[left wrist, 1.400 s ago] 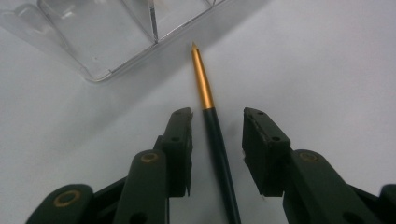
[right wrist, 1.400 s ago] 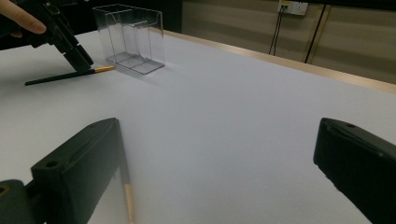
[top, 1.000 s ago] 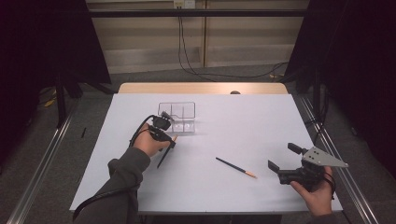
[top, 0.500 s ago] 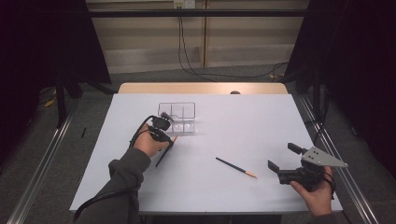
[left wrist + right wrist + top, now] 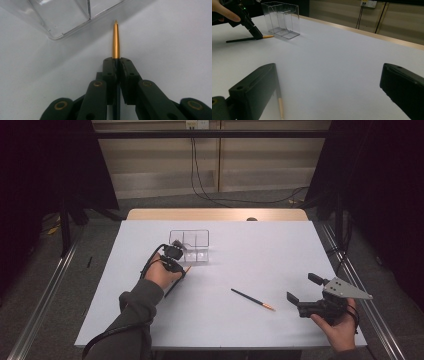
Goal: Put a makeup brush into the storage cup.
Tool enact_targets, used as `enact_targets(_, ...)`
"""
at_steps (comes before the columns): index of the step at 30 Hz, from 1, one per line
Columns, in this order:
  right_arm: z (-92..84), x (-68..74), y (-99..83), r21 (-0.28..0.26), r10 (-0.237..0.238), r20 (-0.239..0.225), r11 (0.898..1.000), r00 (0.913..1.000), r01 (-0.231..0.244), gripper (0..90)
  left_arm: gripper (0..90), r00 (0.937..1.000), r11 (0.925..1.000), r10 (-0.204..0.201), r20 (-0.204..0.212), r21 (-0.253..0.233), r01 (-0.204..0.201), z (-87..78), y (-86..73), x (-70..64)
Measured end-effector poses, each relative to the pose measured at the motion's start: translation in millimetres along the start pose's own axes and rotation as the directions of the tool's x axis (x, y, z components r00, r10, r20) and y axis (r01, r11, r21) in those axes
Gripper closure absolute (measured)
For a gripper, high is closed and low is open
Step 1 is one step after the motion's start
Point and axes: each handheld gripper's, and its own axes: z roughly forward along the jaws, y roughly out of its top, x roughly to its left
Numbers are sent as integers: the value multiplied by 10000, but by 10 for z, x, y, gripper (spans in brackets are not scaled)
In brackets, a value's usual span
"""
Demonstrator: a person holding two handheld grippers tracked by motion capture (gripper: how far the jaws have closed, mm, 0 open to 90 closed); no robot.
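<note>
A black pen with a gold tip (image 5: 116, 40) lies low over the white table, and my left gripper (image 5: 117, 61) is shut on its shaft just behind the tip. That tip points at the near corner of a clear plastic compartment box (image 5: 190, 245), a short way off it. In the high view my left gripper (image 5: 181, 269) sits in front of the box. A second black pen (image 5: 252, 299) lies loose on the table right of centre. My right gripper (image 5: 303, 288) stands open beyond its tip, nothing between the jaws; its own view shows that pen's tip (image 5: 280, 105) by one jaw.
The white table (image 5: 260, 245) has a wooden strip along its far edge. Metal rails run along the floor on both sides. Cables hang from a wall socket behind. In the right gripper view the left gripper (image 5: 258, 35) and the box (image 5: 283, 20) show at far left.
</note>
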Motion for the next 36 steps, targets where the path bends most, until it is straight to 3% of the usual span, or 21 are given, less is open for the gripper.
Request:
enact_targets(3,2,-4,0,14,-28,14,10000,10000,28,2,828,9996,9996,275,-19,54,-275,-7,-4,7)
enact_targets(5,3,-4,3,13,-18,-36,10000,10000,18,2,828,9999,9999,131,50,-46,-131,-3,-10,3)
enact_targets(15,13,-2,5,37,-44,-49,10000,10000,44,4,830,9995,9995,201,239,-258,-195,-4,-42,32)
enact_targets(22,9,-6,3,59,-37,-42,10000,10000,38,5,837,9996,9987,289,69,-421,-286,-11,-69,16)
enact_targets(28,5,-12,3,61,-20,-6,10000,10000,20,5,838,9999,9991,-22,164,-428,29,-24,-66,23)
enact_targets(36,3,-28,-8,17,-18,19,10000,10000,18,5,838,9994,9957,75,332,-925,-44,-110,-65,55)
